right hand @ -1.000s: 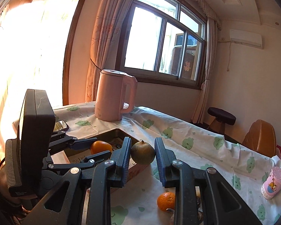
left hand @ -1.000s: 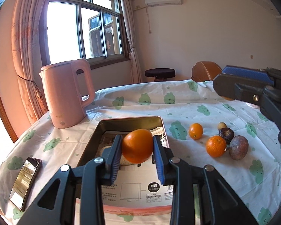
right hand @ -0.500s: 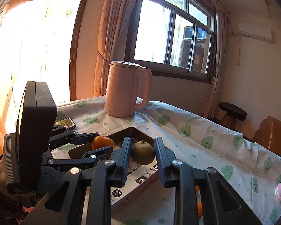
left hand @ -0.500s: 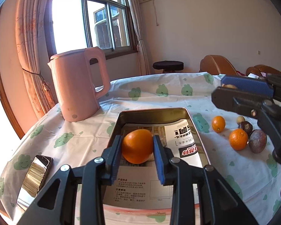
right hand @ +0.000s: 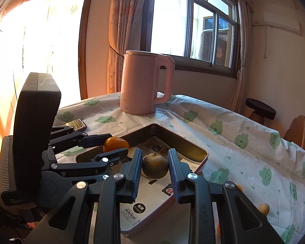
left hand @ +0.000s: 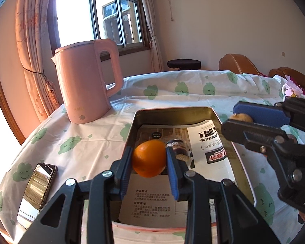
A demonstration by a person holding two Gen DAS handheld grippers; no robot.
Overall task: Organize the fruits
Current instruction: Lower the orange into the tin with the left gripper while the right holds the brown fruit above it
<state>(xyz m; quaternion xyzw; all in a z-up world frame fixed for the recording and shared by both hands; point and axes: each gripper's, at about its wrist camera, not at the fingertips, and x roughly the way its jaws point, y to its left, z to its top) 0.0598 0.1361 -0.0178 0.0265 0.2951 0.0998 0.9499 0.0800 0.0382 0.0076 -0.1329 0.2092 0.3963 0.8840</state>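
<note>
My left gripper (left hand: 148, 159) is shut on an orange (left hand: 148, 158) and holds it over the near half of a metal tin tray (left hand: 173, 110) lined with printed paper. From the right wrist view the same orange (right hand: 115, 144) shows between the left gripper's fingers. My right gripper (right hand: 155, 164) is shut on a dull green-brown round fruit (right hand: 155, 167) above the tray (right hand: 201, 152). In the left wrist view that gripper (left hand: 238, 120) reaches in from the right, the fruit (left hand: 241, 118) partly hidden behind its blue pad. A small dark jar-like thing (left hand: 178, 148) lies in the tray.
A pink electric kettle (left hand: 85, 81) stands behind the tray on the left. A phone (left hand: 37, 191) lies near the table's left edge. A small yellow fruit (right hand: 263, 208) sits on the cloud-print cloth right of the tray. A stool (left hand: 184, 64) and brown chairs stand beyond the table.
Both grippers have moved forward and down over the tray with their fruits still held. The loose fruits on the cloth have slid out of the left wrist view.
</note>
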